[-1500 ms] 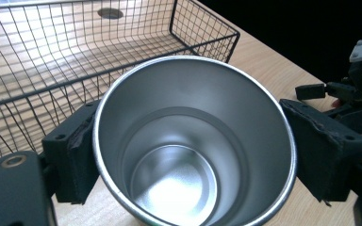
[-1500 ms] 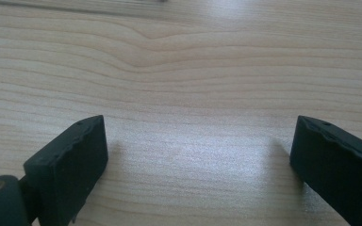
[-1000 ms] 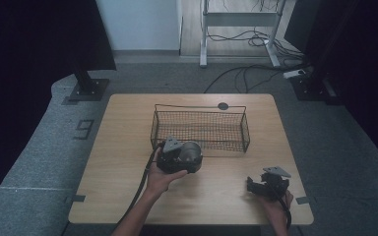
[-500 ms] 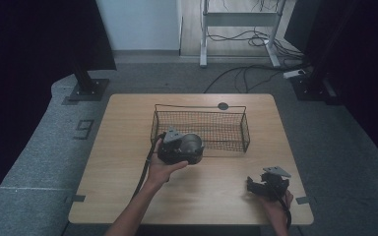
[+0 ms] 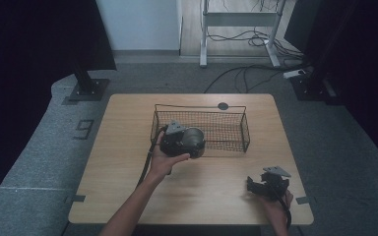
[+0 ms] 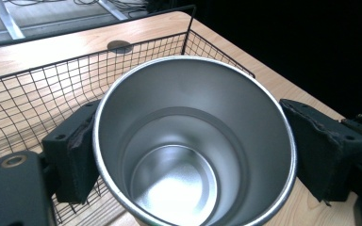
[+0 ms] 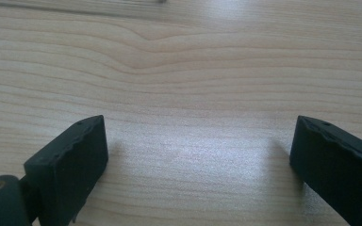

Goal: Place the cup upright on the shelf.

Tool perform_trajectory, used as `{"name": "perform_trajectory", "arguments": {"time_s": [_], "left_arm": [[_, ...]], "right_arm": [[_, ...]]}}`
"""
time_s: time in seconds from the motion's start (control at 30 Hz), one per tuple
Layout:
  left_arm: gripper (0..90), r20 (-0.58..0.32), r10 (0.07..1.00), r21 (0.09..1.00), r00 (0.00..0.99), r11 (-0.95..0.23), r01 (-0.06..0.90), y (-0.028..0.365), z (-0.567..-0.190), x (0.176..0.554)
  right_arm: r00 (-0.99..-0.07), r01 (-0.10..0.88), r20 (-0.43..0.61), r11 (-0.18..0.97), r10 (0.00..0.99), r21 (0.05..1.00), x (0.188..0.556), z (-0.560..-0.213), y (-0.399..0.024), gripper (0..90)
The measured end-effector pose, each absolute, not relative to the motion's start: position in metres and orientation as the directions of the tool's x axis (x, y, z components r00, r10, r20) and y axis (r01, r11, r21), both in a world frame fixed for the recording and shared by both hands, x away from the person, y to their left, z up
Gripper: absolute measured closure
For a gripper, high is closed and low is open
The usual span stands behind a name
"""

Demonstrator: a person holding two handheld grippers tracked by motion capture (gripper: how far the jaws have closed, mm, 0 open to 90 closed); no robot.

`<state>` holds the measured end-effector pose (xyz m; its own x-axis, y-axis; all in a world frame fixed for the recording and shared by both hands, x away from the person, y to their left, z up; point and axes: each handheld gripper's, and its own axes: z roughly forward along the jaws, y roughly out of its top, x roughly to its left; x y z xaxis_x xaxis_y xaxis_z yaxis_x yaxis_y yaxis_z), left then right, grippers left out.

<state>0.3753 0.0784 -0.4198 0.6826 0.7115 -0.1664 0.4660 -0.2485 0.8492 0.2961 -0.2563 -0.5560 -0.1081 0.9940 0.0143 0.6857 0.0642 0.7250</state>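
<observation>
The left gripper (image 5: 189, 143) clamps the shiny steel cup (image 6: 193, 141) just at the black wire basket's (image 5: 246, 130) front wall, toward 7 o'clock of it, so the cup could knock that wall, while the right gripper (image 5: 266, 186), jaws apart, rests on the wooden table (image 5: 123, 147).

The metal cup (image 6: 193, 141) is a plain, brushed steel tumbler with a rolled rim, empty, its open mouth facing the left gripper view's camera. It sits clamped between the 2 black jaws of the left gripper (image 5: 179, 140), one pad pressed on each side of its wall. It hangs at the near wall of the black wire basket (image 5: 226, 129), which stands on the wooden table (image 5: 118, 147).
</observation>
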Motion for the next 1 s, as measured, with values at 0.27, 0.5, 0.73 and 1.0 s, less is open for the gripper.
{"name": "perform_trajectory", "arguments": {"time_s": [0.27, 0.5, 0.73, 1.0], "left_arm": [[14.5, -0.172, 0.717, 0.852, 0.675, -0.235, 0.468, 0.081, -0.417, 0.382], [14.5, -0.16, 0.722, 0.857, 0.673, -0.237, 0.458, 0.082, -0.416, 0.385], [14.5, -0.165, 0.738, 0.852, 0.654, -0.227, 0.471, 0.083, -0.413, 0.396], [14.5, -0.187, 0.744, 0.848, 0.641, -0.207, 0.488, 0.086, -0.414, 0.41]], "right_arm": [[-0.106, 0.685, 0.013, 0.064, 0.994, 0.726, 0.297, -0.556, -0.256, 4.8], [-0.106, 0.685, 0.013, 0.064, 0.994, 0.726, 0.297, -0.556, -0.256, 4.9], [-0.107, 0.685, 0.013, 0.064, 0.994, 0.726, 0.297, -0.556, -0.256, 4.9], [-0.105, 0.684, 0.011, 0.064, 0.994, 0.726, 0.296, -0.556, -0.257, 5.3]]}}
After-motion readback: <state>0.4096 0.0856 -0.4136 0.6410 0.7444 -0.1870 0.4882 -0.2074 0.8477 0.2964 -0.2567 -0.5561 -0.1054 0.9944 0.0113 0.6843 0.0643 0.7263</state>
